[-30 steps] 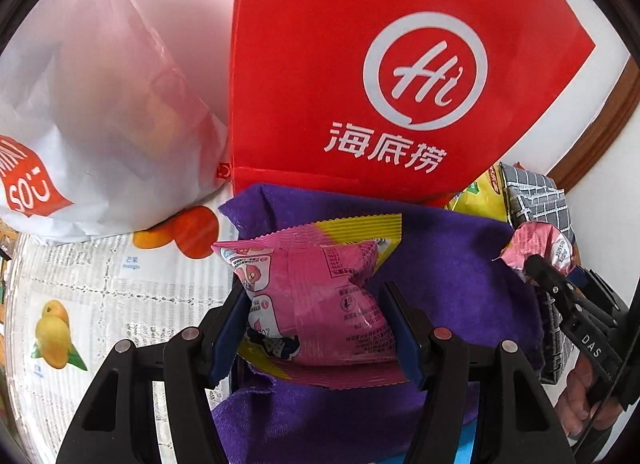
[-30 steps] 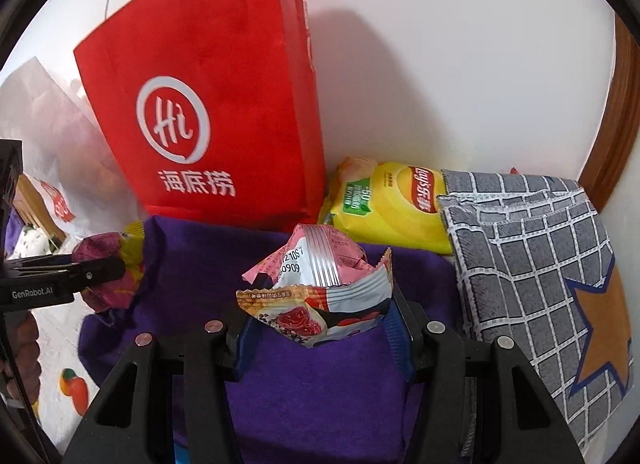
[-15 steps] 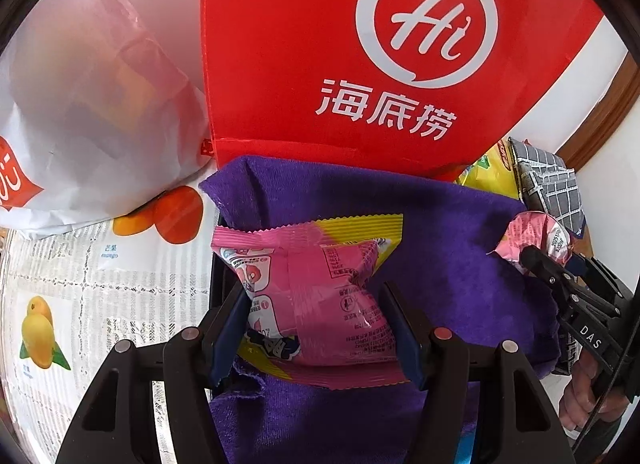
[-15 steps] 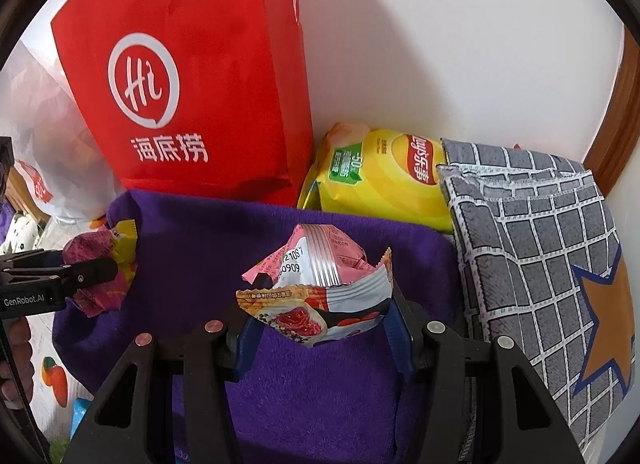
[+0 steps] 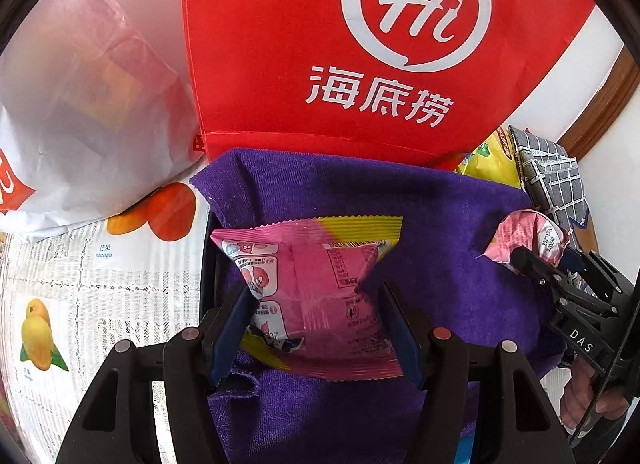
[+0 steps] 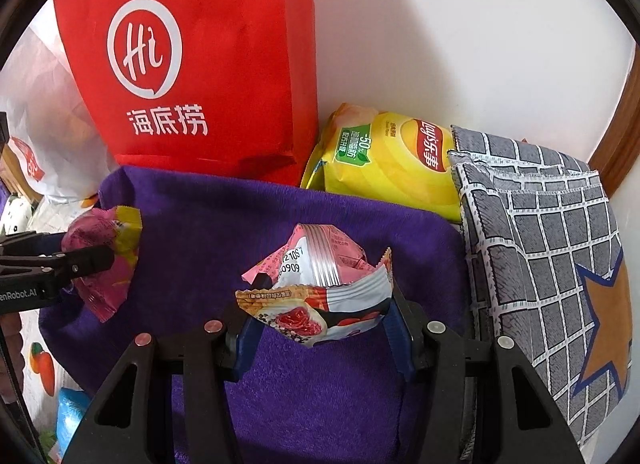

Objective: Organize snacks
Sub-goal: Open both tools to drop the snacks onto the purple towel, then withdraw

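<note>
Left gripper (image 5: 314, 296): pinching pink snack packet (image 5: 308, 288), over purple cloth (image 5: 440, 232), left side. Right gripper (image 6: 320, 312): pinching pink-white snack packet (image 6: 320, 284), over cloth's right. Red bag (image 6: 192, 64) behind, far side.

My left gripper (image 5: 316, 304) points steeply down, its blue-padded fingers (image 5: 230, 324) pressed against both sides of the pink snack packet (image 5: 308, 296) I hold. My right gripper (image 6: 320, 324) tilts down the same way, jaws clamped on a crumpled pink and white snack packet (image 6: 320, 288). My right hand (image 5: 592, 396) shows wrapped round its handle at the left view's edge.
</note>
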### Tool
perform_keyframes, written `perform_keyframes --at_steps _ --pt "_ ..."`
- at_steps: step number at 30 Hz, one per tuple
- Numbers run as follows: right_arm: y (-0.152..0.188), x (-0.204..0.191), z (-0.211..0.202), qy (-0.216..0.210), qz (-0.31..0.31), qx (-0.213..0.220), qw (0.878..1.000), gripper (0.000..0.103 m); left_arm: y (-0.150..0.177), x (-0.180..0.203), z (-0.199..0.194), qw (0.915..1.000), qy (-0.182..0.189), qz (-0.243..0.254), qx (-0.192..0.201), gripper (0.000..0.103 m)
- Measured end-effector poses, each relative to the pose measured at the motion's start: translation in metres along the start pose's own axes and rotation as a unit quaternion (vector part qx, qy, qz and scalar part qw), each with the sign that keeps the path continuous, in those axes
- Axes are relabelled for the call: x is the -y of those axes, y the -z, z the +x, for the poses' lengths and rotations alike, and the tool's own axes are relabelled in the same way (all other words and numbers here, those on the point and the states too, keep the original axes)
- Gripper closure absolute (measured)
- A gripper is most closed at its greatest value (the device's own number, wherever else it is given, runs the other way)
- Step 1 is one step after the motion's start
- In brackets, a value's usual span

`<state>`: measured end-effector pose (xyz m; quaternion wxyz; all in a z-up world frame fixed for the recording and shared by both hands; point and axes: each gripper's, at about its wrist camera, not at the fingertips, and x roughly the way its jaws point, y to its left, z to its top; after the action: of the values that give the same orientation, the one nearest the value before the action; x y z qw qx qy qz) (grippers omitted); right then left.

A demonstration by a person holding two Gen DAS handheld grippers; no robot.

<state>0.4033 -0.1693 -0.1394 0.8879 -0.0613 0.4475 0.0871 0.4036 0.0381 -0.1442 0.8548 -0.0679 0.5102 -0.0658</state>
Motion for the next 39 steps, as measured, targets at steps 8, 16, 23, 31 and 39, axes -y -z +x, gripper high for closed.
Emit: perform_keyframes --at_steps 8,16,23,31,39 --pt "-0.001 -0.007 -0.006 -0.003 -0.009 0.000 1.000 0.034 0.000 0.007 -0.008 0.9998 0.010 0.017 -0.009 0.025" --pt "-0.008 -0.013 -0.044 0.010 -0.006 0.035 0.999 0.016 -0.001 0.015 -0.051 0.9993 -0.005 0.023 0.028 0.022" --pt "0.004 -0.021 -0.090 0.072 0.003 0.040 0.997 0.012 0.020 0.013 -0.103 0.9975 -0.010 0.019 0.067 0.022" --pt "0.052 -0.031 -0.144 0.069 0.000 0.063 0.996 0.012 0.070 0.008 -0.162 0.9945 0.003 0.010 0.104 0.022" --pt "0.112 -0.019 -0.190 0.004 0.047 0.080 0.996 0.014 0.125 0.009 -0.206 0.9925 -0.007 0.010 0.122 0.023"
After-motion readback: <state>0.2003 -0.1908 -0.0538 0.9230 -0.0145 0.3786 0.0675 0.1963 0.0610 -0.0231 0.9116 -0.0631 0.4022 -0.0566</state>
